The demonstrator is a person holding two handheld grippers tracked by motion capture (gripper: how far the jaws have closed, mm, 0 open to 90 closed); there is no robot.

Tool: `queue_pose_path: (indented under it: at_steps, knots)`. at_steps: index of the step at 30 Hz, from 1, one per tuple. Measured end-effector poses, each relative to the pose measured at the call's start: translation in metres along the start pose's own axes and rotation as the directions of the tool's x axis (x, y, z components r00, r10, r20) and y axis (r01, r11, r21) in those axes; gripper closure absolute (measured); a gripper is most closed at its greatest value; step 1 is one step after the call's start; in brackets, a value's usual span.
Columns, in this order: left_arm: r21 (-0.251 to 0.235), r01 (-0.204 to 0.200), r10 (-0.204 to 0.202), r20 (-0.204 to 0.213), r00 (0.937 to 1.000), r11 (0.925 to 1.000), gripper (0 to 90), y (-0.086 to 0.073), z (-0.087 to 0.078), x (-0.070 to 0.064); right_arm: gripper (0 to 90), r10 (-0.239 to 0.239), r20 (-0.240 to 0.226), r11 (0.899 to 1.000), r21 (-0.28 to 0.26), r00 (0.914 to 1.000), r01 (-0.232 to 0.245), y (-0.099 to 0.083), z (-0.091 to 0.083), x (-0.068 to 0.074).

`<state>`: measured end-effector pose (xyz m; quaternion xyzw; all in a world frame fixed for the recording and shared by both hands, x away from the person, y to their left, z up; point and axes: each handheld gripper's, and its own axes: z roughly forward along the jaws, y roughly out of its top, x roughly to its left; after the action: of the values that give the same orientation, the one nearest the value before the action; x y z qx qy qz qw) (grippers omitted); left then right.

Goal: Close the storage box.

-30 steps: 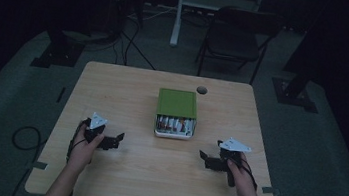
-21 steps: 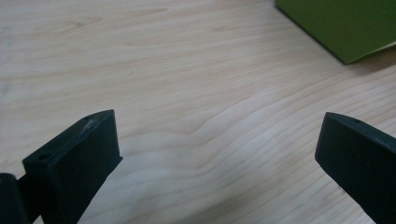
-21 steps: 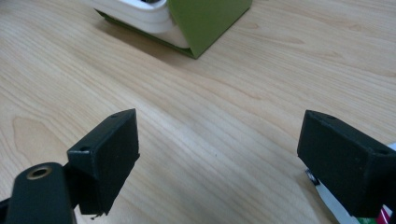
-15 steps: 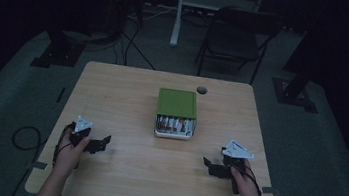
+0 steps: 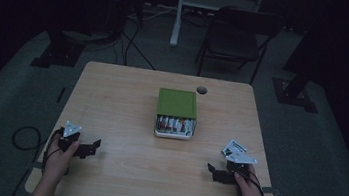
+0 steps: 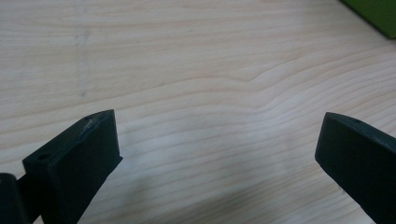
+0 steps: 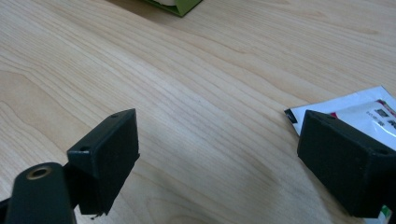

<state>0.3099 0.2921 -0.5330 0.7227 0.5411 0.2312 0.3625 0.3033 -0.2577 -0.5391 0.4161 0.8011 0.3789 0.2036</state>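
Right gripper (image 5: 217,173), jaws spread, is held empty over pale wood-grain table (image 5: 121,101); a flat glossy white sachet (image 5: 235,148) lies at its 1 o'clock, long axis diagonal. Left gripper (image 5: 86,148) likewise gapes unloaded.

Light wood table (image 5: 126,102), pale grain, rounded corners, standing on grey floor (image 5: 23,84). Small round hole (image 5: 201,90) near far edge, just right of centre. Green box (image 5: 175,112) sits mid-table, open side toward the person, w/ a row of small packets inside. White sachet (image 5: 234,147) lies flat near right edge, well apart from box. Rest of top is bare wood.
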Motion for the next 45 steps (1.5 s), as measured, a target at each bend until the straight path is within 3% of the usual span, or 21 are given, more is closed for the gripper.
queue_pose_path:
  at_steps: [4, 9, 12, 20, 23, 28, 35, 45]
  knots:
    - [0.008, 0.014, -0.014, -0.010, 0.9999, 0.9999, 0.4, -0.007, -0.004, 0.004, 12.4, -0.020, 0.029, 1.000, 0.015, 0.9994, 0.020, -0.003, 0.000, -0.001]
    - [0.026, 0.016, -0.016, -0.021, 0.9996, 0.9995, 0.4, -0.013, -0.005, 0.008, 12.3, 0.010, 0.010, 1.000, 0.020, 0.9999, -0.010, -0.007, 0.000, -0.002]
    - [0.027, 0.026, -0.025, -0.034, 0.9991, 0.9993, 0.4, -0.015, -0.007, 0.010, 12.3, -0.006, 0.024, 1.000, 0.028, 0.9997, 0.005, -0.007, 0.001, -0.002]
    - [0.048, 0.029, -0.027, -0.029, 0.9992, 0.9984, 0.4, -0.021, -0.009, 0.011, 12.4, -0.017, -0.003, 0.998, 0.063, 0.9999, 0.017, -0.011, 0.004, -0.001]
    - [0.042, 0.033, -0.031, -0.046, 0.9985, 0.9986, 0.4, -0.021, -0.010, 0.013, 12.4, -0.013, -0.013, 0.997, 0.072, 0.9998, 0.013, -0.010, 0.005, -0.002]
    - [0.098, 0.038, -0.030, -0.077, 0.9966, 0.9945, 0.4, -0.024, -0.011, 0.012, 12.4, 0.005, -0.021, 0.997, 0.078, 0.9998, -0.003, -0.010, 0.005, -0.003]
    - [0.130, 0.044, -0.026, -0.135, 0.9905, 0.9905, 0.4, -0.025, -0.010, 0.005, 12.2, 0.009, -0.018, 0.997, 0.079, 0.9998, -0.008, -0.010, 0.005, -0.003]
    - [0.122, 0.081, -0.059, -0.178, 0.9823, 0.9892, 0.3, -0.026, -0.011, -0.001, 12.1, 0.019, -0.006, 0.997, 0.078, 0.9998, -0.018, -0.010, 0.006, -0.001]
